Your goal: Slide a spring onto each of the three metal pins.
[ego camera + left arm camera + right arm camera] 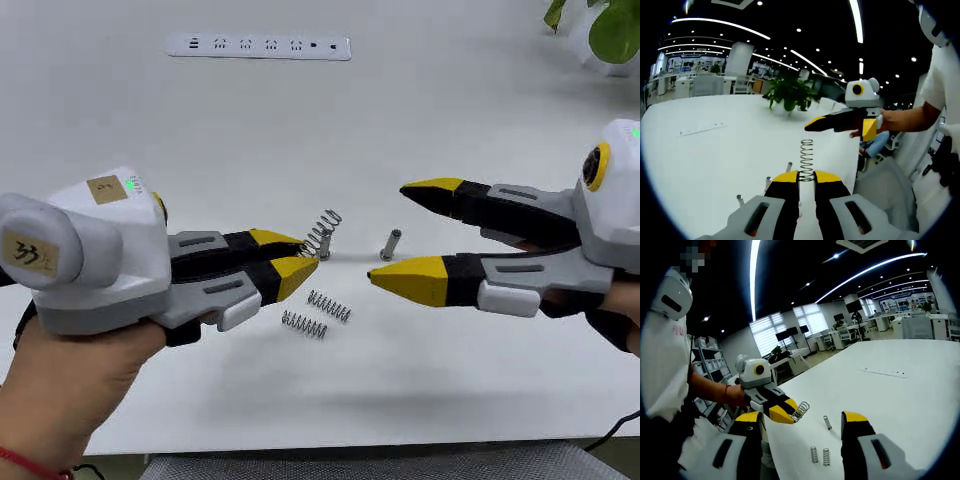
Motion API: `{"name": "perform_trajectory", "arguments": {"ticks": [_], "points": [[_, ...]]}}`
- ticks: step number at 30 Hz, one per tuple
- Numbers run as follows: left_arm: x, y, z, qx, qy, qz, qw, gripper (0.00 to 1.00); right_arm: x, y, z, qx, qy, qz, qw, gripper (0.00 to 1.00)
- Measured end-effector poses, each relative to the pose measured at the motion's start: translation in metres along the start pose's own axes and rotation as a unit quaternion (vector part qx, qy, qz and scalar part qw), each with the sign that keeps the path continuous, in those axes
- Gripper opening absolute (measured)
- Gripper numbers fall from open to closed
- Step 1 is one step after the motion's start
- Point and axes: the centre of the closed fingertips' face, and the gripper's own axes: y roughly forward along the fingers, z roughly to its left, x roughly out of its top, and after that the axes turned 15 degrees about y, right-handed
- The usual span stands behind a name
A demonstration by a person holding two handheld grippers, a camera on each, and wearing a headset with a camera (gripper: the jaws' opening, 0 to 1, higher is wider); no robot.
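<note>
Smooth white bench (300, 110), coiled wire spring (322, 230) in yellow-tipped left tool (308, 254)

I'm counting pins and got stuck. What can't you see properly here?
Head view: a pin is half covered by the held spring; whether they touch is unclear.
Head view: the left claw hides the table behind its tips.
Left gripper view: the pins' bases are cut off by that claw's jaws.
Right gripper view: loose springs are tiny.
</note>
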Motion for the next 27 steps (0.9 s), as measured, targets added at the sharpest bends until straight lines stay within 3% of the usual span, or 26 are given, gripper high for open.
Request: {"name": "perform_trajectory", "arguments": {"ticks": [9, 18, 27], "points": [[0.022, 0.007, -0.008, -0.013, -0.023, -0.054, 0.9982, 0.10, 0.012, 0.009, 0.006, 0.017, 0.044, -0.029, 0.9985, 0.28], [0.033, 0.008, -0.012, -0.022, -0.032, -0.078, 0.9963, 0.10, 0.017, 0.008, 0.008, 0.023, 0.065, -0.039, 0.9968, 0.19], [0.035, 0.009, -0.015, -0.030, -0.027, -0.081, 0.9959, 0.10, 0.017, 0.008, 0.013, 0.028, 0.060, -0.034, 0.9973, 0.12]]}}
